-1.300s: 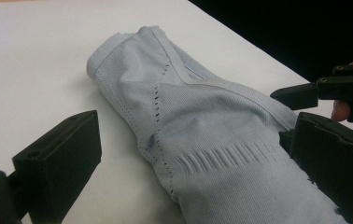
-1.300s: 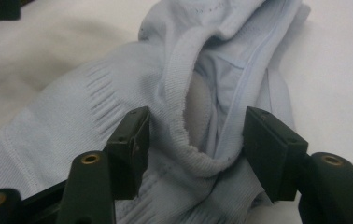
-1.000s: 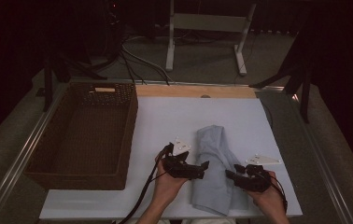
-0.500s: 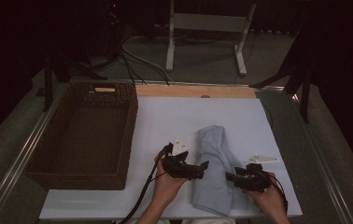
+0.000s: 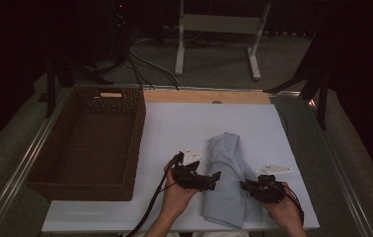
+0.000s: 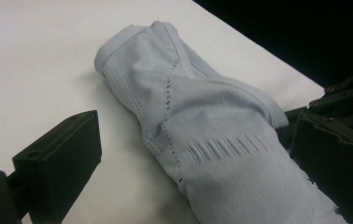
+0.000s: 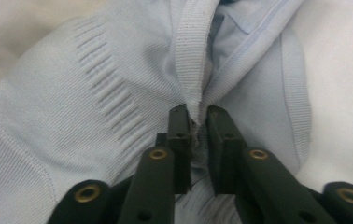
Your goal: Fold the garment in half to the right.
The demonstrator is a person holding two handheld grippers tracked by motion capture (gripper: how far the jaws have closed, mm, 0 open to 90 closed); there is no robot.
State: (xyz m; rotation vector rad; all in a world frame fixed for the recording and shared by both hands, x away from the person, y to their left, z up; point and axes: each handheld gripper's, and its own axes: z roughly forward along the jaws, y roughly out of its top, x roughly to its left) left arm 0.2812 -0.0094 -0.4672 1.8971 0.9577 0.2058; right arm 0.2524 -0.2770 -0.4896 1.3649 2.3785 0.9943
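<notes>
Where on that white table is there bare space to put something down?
Free: the white tabletop between the brown wicker basket and the folded pale-blue garment, and beyond it. Crowded: the near edge, where both tongs flank the garment.

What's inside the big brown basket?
Nothing that I can see: the wicker basket shows only its bare woven floor. Its near wall hides the strip of floor right behind it, and its far end is dim. The light blue garment lies outside, on the white table.
</notes>
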